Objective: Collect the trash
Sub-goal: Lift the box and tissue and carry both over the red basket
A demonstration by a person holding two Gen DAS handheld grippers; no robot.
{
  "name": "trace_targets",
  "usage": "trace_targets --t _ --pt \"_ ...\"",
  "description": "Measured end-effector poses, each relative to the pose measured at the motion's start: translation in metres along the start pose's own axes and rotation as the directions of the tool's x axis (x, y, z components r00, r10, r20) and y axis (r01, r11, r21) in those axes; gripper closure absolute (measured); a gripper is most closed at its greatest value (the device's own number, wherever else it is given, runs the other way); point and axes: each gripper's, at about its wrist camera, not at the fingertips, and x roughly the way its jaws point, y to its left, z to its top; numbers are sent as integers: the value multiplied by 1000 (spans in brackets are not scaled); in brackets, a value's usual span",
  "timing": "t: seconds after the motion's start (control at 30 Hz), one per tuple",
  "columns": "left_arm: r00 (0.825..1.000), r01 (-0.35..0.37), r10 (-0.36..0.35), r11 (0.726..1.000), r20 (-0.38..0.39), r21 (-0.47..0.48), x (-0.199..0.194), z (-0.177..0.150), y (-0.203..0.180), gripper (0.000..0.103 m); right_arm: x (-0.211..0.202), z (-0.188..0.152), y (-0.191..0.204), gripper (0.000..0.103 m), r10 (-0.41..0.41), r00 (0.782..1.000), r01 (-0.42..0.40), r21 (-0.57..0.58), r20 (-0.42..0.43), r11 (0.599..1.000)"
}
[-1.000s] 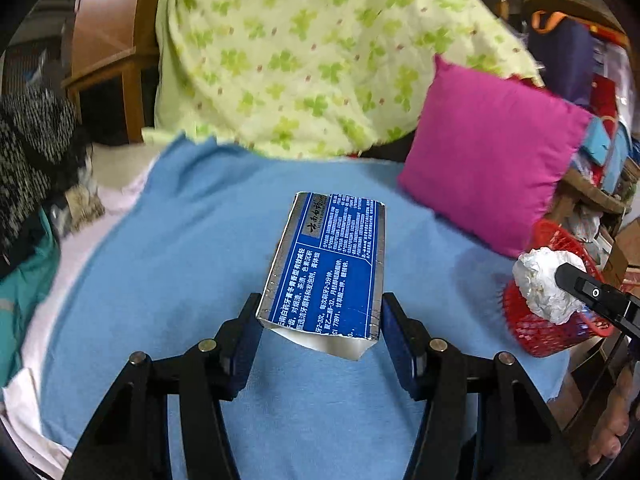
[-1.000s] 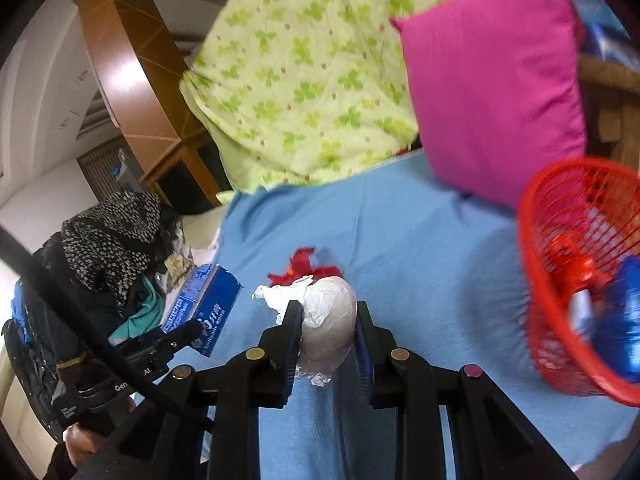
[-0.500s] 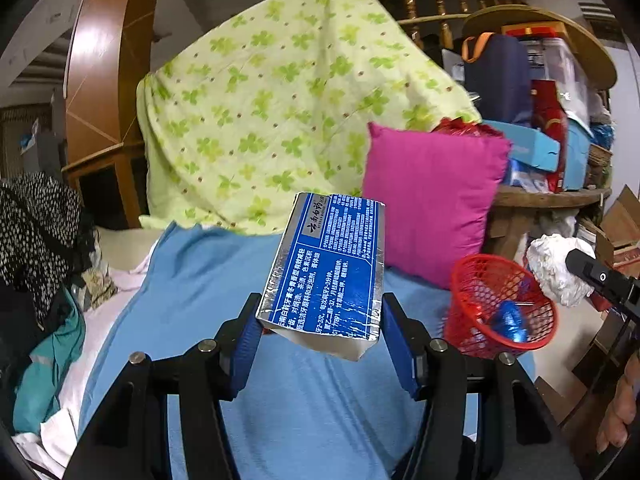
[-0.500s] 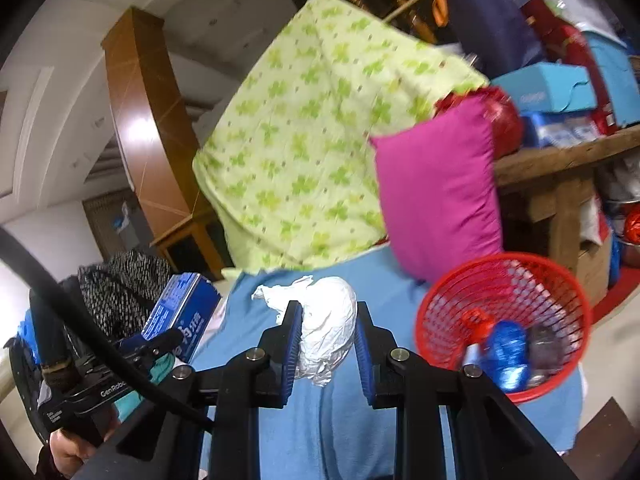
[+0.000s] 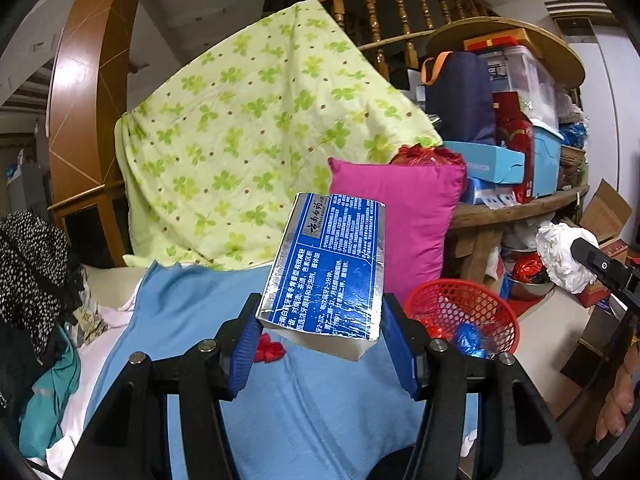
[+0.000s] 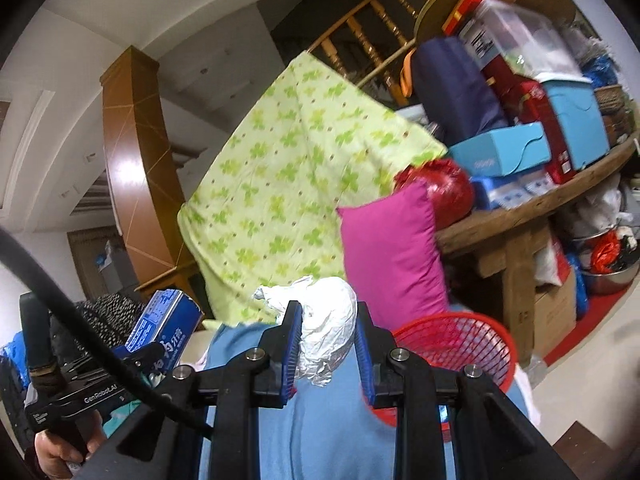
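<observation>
My left gripper (image 5: 320,320) is shut on a blue and silver toothpaste box (image 5: 328,276), held up in the air above the blue blanket (image 5: 312,400). My right gripper (image 6: 326,344) is shut on a crumpled white paper wad (image 6: 328,328), which also shows at the right of the left wrist view (image 5: 560,258). A red mesh basket (image 5: 464,312) with red and blue wrappers inside stands at the blanket's right edge; in the right wrist view (image 6: 460,340) it is just right of the fingers. A red scrap (image 5: 270,350) lies on the blanket.
A magenta pillow (image 5: 412,216) leans behind the basket. A green clover-print sheet (image 5: 248,140) hangs over the back. A cluttered wooden table (image 5: 520,208) stands to the right, with boxes beneath it. Clothes (image 5: 36,280) are heaped at the left.
Both grippers have risen and tilted up with their loads still held. The basket has come into fuller view, and the right gripper with the wad now sits close beside its rim.
</observation>
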Motion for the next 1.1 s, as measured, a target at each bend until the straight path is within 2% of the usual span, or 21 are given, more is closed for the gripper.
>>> trace_targets --t 0.27,0.47,1.1 --pt "998 -29 26 998 54 54 -6 11 -25 43 -13 6 -10 76 -29 999 29 7 42 1000" --pt "998 -37 32 996 62 84 -2 13 -38 43 -15 6 -17 76 -46 998 45 14 47 999" --pt "1000 -8 5 991 18 137 24 8 -75 43 -19 1 -52 75 -91 995 88 58 48 994"
